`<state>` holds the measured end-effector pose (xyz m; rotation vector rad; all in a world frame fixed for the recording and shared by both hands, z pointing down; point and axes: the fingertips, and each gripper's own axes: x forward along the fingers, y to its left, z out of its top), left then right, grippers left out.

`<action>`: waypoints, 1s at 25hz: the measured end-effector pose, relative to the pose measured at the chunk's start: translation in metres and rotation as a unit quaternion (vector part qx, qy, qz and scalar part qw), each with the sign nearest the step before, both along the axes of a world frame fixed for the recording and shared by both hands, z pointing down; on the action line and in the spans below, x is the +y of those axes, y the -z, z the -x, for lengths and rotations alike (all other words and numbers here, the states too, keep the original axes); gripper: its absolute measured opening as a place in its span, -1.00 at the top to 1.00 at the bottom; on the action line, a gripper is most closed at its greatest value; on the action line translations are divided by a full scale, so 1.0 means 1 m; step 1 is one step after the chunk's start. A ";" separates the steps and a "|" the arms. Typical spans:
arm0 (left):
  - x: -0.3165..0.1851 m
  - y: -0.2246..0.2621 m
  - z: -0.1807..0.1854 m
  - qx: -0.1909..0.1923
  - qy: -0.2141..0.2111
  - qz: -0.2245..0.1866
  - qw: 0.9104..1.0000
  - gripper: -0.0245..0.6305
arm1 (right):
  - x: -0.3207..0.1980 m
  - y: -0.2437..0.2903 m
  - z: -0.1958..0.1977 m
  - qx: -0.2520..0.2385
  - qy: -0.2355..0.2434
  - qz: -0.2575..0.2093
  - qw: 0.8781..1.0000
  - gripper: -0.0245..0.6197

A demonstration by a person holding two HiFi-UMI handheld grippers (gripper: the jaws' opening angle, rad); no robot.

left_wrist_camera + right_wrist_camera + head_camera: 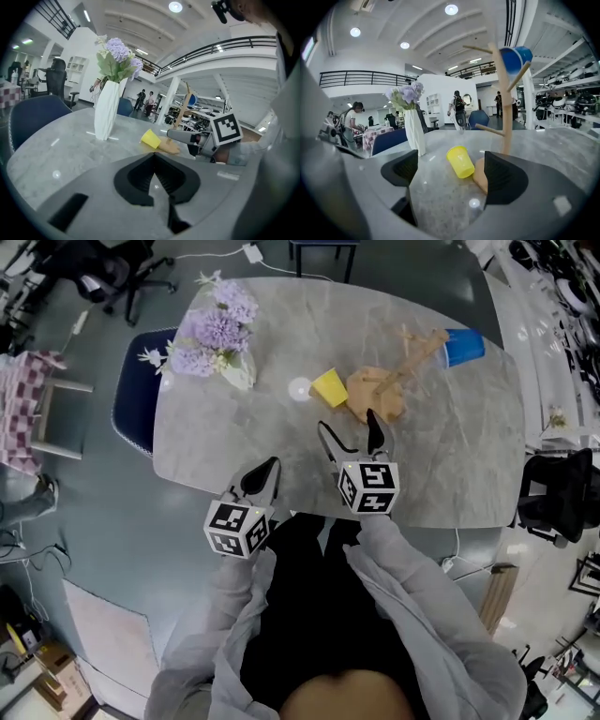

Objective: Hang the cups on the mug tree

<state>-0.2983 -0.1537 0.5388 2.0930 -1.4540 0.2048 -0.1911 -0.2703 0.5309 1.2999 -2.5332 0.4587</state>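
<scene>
My head view shows the left gripper (270, 468) and right gripper (347, 421) over the bench's (450, 465) near edge. Only the right gripper view makes plain that the blue cup (514, 58) hangs high on the mug tree (505, 108). The yellow cup (461, 161) lies on its side against the tree's base, beyond my right jaws, which are apart and empty. My left jaws are together.

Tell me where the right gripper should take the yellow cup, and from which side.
Grip the yellow cup across its sidewall, nearer the end away from the mug tree base, coming low from the person's side with the open right gripper. It lies on its side, near end against that base, so the far half likely leaves the jaws room.
</scene>
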 end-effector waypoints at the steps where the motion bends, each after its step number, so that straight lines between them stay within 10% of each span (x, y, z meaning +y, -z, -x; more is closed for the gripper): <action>1: 0.002 -0.005 0.003 0.002 0.005 0.005 1.000 0.92 | -0.006 -0.009 0.003 0.002 -0.008 0.009 1.000 -0.45; 17: 0.001 -0.043 0.054 0.010 0.057 0.035 0.998 0.92 | -0.068 -0.083 0.037 0.094 -0.006 0.042 0.995 -0.30; 25: 0.009 -0.046 0.063 0.028 0.078 0.041 0.996 0.92 | -0.063 -0.096 0.045 0.138 0.010 0.054 0.989 0.20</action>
